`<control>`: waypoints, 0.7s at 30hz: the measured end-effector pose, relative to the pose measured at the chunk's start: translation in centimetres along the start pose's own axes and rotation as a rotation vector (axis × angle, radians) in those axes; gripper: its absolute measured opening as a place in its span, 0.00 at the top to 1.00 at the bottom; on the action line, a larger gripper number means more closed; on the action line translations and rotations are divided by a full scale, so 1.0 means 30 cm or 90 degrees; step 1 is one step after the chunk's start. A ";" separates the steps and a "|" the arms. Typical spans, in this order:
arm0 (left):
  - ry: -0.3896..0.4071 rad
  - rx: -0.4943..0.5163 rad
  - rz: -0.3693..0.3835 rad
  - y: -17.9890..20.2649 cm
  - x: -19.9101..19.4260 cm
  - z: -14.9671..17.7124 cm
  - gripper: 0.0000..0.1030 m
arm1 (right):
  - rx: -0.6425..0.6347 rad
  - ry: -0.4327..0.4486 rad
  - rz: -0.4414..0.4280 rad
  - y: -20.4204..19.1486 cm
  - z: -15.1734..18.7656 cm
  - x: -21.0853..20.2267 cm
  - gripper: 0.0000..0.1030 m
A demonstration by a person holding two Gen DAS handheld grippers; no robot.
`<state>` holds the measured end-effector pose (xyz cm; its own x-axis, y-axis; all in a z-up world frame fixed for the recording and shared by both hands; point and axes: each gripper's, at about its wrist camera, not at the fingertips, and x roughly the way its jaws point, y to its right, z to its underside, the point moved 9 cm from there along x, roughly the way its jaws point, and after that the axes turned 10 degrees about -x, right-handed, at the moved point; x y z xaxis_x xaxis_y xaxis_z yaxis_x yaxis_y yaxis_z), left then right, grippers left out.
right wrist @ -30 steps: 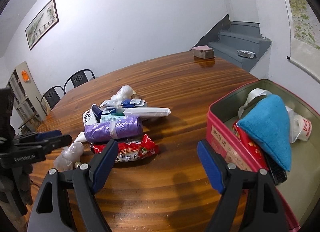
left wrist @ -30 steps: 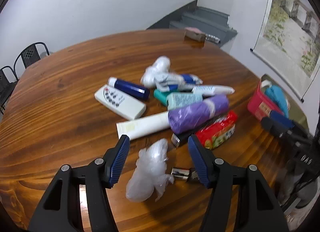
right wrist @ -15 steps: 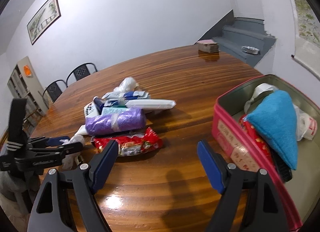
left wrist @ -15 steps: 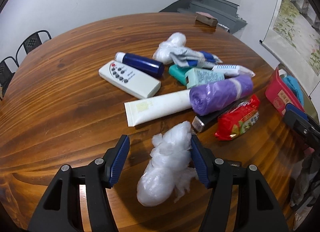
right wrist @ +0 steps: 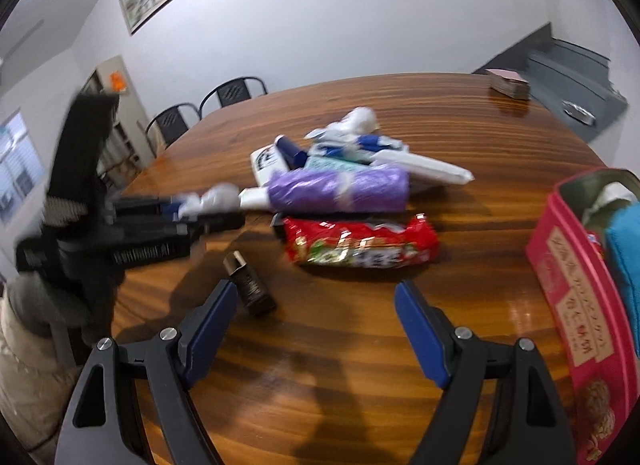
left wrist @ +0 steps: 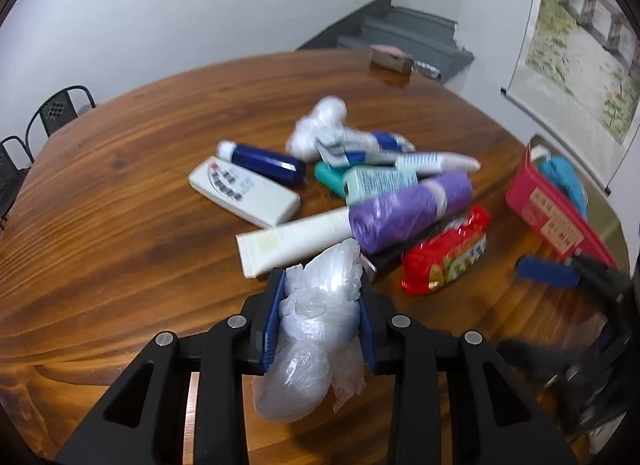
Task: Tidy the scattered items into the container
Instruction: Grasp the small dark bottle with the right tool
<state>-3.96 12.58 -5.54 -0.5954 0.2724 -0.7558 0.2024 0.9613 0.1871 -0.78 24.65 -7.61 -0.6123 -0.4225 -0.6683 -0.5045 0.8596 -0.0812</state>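
A crumpled clear plastic bag (left wrist: 320, 317) sits between the blue pads of my left gripper (left wrist: 322, 279), whose jaws are closing and press it on both sides. Behind it lie a white tube (left wrist: 292, 241), a purple roll (left wrist: 408, 205), a red snack pack (left wrist: 448, 255), a white remote (left wrist: 244, 191) and a dark blue tube (left wrist: 268, 163). The red tin (left wrist: 548, 213) stands at the right with a blue cloth (right wrist: 624, 265) inside. My right gripper (right wrist: 316, 291) hangs open over bare table in front of the snack pack (right wrist: 360, 245), with a small dark bottle (right wrist: 250, 285) beside its left finger.
The round wooden table (left wrist: 120, 225) carries a small box (left wrist: 390, 57) at its far edge. Black chairs (left wrist: 60, 109) stand beyond the left rim. Grey steps (left wrist: 408, 33) rise behind. A person's padded sleeve (right wrist: 24, 345) is at the right wrist view's lower left.
My left jaws have closed in from wide apart onto the plastic bag. My right gripper has swung left and rolled, bringing the pile and the small dark bottle nearer and pushing the tin to the edge.
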 end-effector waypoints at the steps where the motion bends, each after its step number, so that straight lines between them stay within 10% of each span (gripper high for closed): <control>1: 0.006 -0.006 -0.001 0.001 -0.011 -0.011 0.66 | -0.010 -0.004 -0.001 -0.015 0.002 0.007 0.19; 6: 0.024 -0.028 0.000 -0.014 -0.047 -0.046 0.66 | -0.042 -0.035 -0.005 -0.076 0.010 0.057 0.48; 21: 0.050 -0.055 0.011 -0.030 -0.105 -0.074 0.65 | -0.104 -0.110 -0.025 -0.198 -0.029 0.219 0.49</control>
<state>-3.99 10.93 -1.92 -0.6517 0.2884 -0.7015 0.1476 0.9554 0.2557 -2.34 16.51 -10.89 -0.4839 -0.3867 -0.7851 -0.6261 0.7797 0.0019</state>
